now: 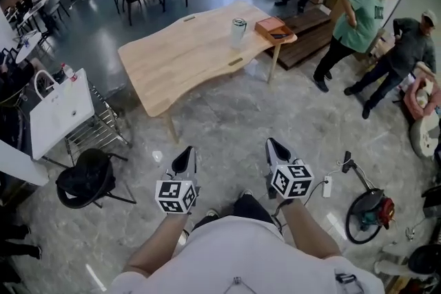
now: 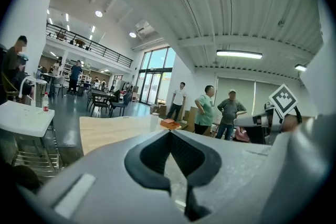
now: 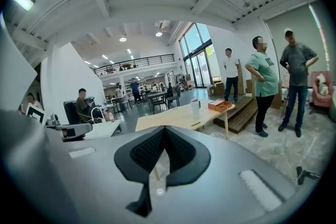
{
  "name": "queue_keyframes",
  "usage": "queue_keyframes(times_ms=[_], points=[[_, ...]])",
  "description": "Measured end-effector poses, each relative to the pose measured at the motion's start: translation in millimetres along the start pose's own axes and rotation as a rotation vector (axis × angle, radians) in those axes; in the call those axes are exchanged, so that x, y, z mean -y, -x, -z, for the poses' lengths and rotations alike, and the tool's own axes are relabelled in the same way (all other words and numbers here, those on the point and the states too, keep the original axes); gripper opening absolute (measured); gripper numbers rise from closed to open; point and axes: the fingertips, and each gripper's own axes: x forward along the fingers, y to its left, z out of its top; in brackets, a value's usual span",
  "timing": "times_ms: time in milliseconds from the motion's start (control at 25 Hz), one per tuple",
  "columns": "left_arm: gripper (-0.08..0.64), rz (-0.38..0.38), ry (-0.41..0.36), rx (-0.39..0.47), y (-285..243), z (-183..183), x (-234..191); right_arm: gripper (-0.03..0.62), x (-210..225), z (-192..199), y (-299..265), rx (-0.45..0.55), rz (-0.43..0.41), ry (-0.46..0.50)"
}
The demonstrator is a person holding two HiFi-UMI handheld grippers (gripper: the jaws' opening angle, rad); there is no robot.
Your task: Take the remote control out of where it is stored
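A pale wooden table (image 1: 180, 60) stands on the grey stone floor (image 1: 227, 127), well ahead of the person holding the grippers. Three people (image 1: 355, 17) stand off its right end. A white bag (image 1: 60, 111) sits on a wire rack to the left.

The left gripper (image 1: 185, 159) and right gripper (image 1: 276, 151) are held side by side over the floor, apart from each other and well short of the table. Each is clenched, jaw tips meeting, with nothing between them.

An orange box (image 1: 273, 27) lies open at the table's far right corner, just beside a cup (image 1: 238, 29). A dark flat shape in the box may be the remote (image 1: 280, 34), though it is too small to be sure.
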Motion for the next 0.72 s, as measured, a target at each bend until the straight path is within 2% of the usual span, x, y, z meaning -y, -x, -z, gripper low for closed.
queue_keyframes(times_ms=[320, 560, 720], points=[[0.0, 0.071, -0.009, -0.035, -71, 1, 20, 0.028, 57, -11, -23, 0.009, 0.06, -0.035], [0.0, 0.08, -0.025, -0.057, -156, -8, 26, 0.028, 115, -32, -80, 0.009, 0.058, -0.056], [0.0, 0.078, -0.037, -0.062, -222, -24, 35, 0.028, 158, -61, -123, 0.009, 0.035, -0.06]])
